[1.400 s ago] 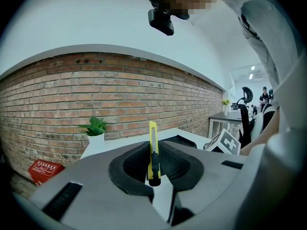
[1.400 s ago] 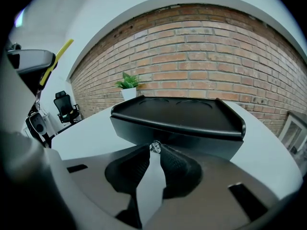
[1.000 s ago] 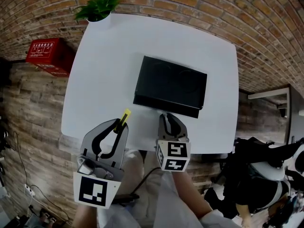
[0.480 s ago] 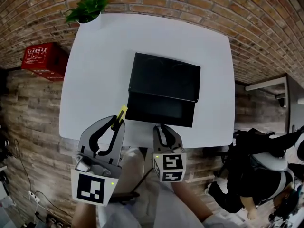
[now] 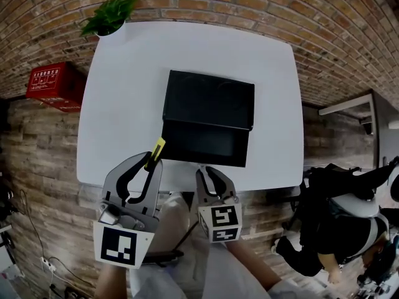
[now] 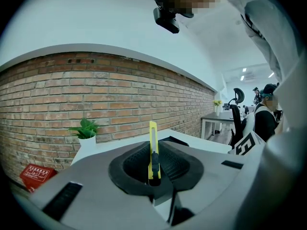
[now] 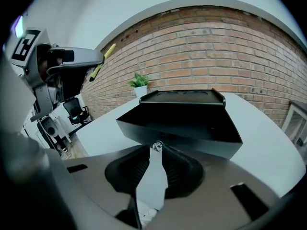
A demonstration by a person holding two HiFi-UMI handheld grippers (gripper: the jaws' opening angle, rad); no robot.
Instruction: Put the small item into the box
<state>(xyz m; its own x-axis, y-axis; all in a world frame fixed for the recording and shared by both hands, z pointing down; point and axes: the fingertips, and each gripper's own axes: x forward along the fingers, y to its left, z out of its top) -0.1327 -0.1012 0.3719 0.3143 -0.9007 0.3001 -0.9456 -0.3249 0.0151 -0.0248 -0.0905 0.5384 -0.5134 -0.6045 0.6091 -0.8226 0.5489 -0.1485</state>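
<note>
A black box [image 5: 209, 97] lies mid-table, its lower drawer [image 5: 203, 143] slid out toward me and showing a dark, empty-looking inside [image 7: 184, 115]. My right gripper [image 5: 209, 170] is at the drawer's front edge, with its jaws shut on a small shiny pull tab [image 7: 157, 146] there. My left gripper [image 5: 148, 164] hovers at the table's near edge, left of the drawer. It is shut on a yellow utility knife [image 5: 156, 151] that stands upright between the pads [image 6: 153, 150]. The right gripper view shows this knife [image 7: 102, 61] held high, off to the left.
The white table [image 5: 121, 92] has a potted plant [image 5: 110, 14] at its far left corner. A red case [image 5: 47, 81] sits on the floor to the left, by the brick wall. Office chairs and a person are at the right [image 5: 336, 217].
The drawer has slid out of the box toward me while the right gripper drew back with its pull tab. The left gripper keeps the knife and has barely moved.
</note>
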